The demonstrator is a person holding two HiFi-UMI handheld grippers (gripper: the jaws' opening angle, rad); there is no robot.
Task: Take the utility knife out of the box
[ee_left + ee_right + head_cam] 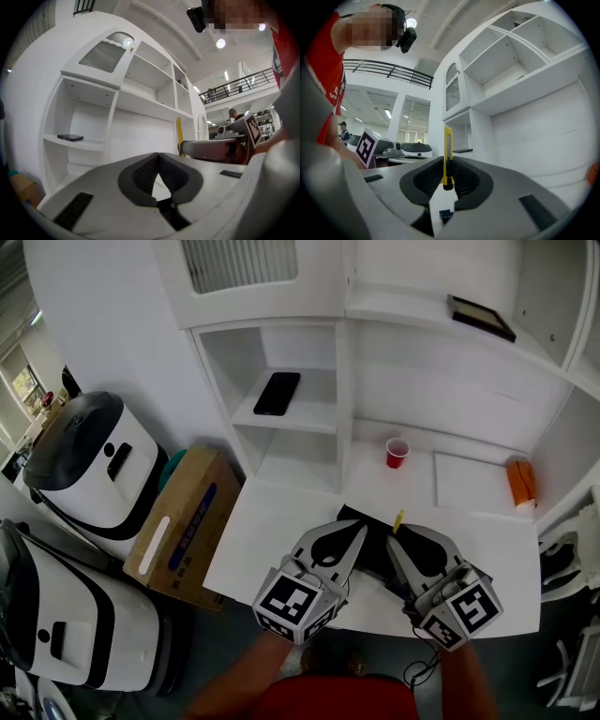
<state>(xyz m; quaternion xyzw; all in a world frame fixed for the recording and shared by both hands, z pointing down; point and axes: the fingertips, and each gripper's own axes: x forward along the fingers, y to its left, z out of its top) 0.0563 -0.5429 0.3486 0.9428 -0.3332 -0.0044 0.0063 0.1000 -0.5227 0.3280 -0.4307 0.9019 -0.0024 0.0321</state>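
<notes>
Seemingly above box (373,551), knife (447,143) — in right tool (447,163)

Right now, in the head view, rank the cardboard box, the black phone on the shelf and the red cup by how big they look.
1. cardboard box, clearly largest
2. black phone
3. red cup, smallest

All three lie at different distances from the camera, so this ranks apparent size only.

From head height we look steeply down on the white desk (487,559) and shelving (295,418), while cameras riding close behind the jaws of our left gripper (360,530) and right gripper (396,538) face level toward that same shelving, each glimpsing the other.
</notes>
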